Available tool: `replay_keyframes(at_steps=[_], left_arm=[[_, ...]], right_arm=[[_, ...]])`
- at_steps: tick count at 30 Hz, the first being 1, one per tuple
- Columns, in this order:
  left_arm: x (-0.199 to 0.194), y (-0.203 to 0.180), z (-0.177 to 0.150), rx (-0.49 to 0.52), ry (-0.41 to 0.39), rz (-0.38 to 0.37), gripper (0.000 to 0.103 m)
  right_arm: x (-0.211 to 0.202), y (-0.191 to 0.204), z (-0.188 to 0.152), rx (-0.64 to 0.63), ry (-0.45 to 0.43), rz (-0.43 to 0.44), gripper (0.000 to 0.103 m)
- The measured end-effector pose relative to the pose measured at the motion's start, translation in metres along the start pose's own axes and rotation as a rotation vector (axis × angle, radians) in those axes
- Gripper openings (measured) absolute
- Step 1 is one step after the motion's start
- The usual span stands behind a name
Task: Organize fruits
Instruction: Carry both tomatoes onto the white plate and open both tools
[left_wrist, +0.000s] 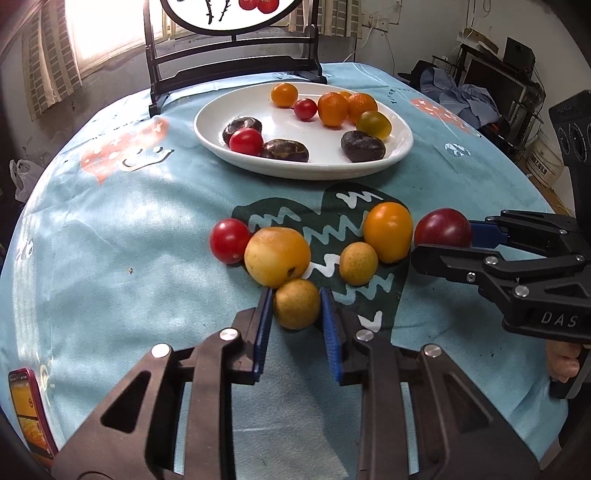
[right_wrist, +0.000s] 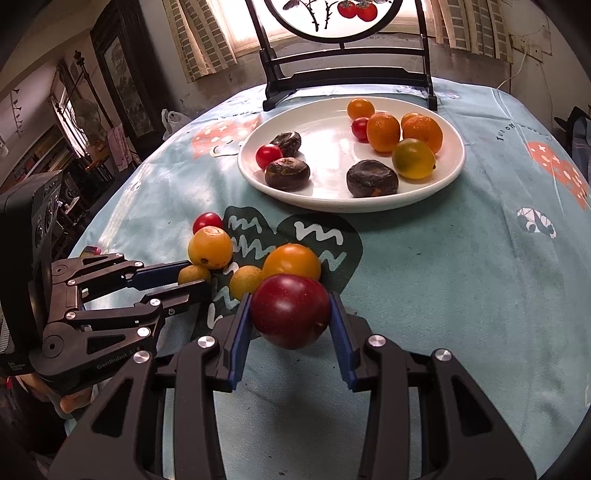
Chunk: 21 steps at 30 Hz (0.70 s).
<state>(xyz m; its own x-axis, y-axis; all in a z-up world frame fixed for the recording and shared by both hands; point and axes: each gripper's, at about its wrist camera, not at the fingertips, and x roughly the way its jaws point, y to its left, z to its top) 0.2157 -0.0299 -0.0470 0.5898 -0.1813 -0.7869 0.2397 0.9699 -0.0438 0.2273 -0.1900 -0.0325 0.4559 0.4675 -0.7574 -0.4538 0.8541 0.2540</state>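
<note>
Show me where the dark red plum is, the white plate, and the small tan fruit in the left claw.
Dark red plum (right_wrist: 290, 311), right wrist view, middle of its front skin.
White plate (right_wrist: 332, 201), right wrist view, bare near rim.
Small tan fruit (left_wrist: 296, 303), left wrist view, centre of its top.

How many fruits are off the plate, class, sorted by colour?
Small red tomato: 1
Dark red plum: 1
Orange tomato: 1
Large yellow fruit: 1
Small yellow fruits: 2
Total: 6
</note>
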Motion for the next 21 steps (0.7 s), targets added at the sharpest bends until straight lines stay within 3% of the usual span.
replay_keyframes(at_steps=[7, 11, 15, 21], left_arm=[[-0.026, 0.005, 0.011, -0.035, -0.11, -0.048, 0.027], [-0.029, 0.011, 0.041, -0.1, -0.164, -0.064, 0.027], [-0.012, 0.015, 0.076, -0.138, -0.166, -0.036, 0.027], [0.025, 0.021, 0.111, -0.16, -0.142, 0.014, 0.027]], right_arm=[[-0.009, 0.004, 0.006, -0.025, -0.12, 0.007, 0.041], [-0.017, -0.01, 0.022, 0.066, -0.236, 0.008, 0.041], [-0.019, -0.023, 0.039, 0.109, -0.342, -0.106, 0.041], [-0.001, -0.042, 0.062, 0.122, -0.351, -0.148, 0.041]])
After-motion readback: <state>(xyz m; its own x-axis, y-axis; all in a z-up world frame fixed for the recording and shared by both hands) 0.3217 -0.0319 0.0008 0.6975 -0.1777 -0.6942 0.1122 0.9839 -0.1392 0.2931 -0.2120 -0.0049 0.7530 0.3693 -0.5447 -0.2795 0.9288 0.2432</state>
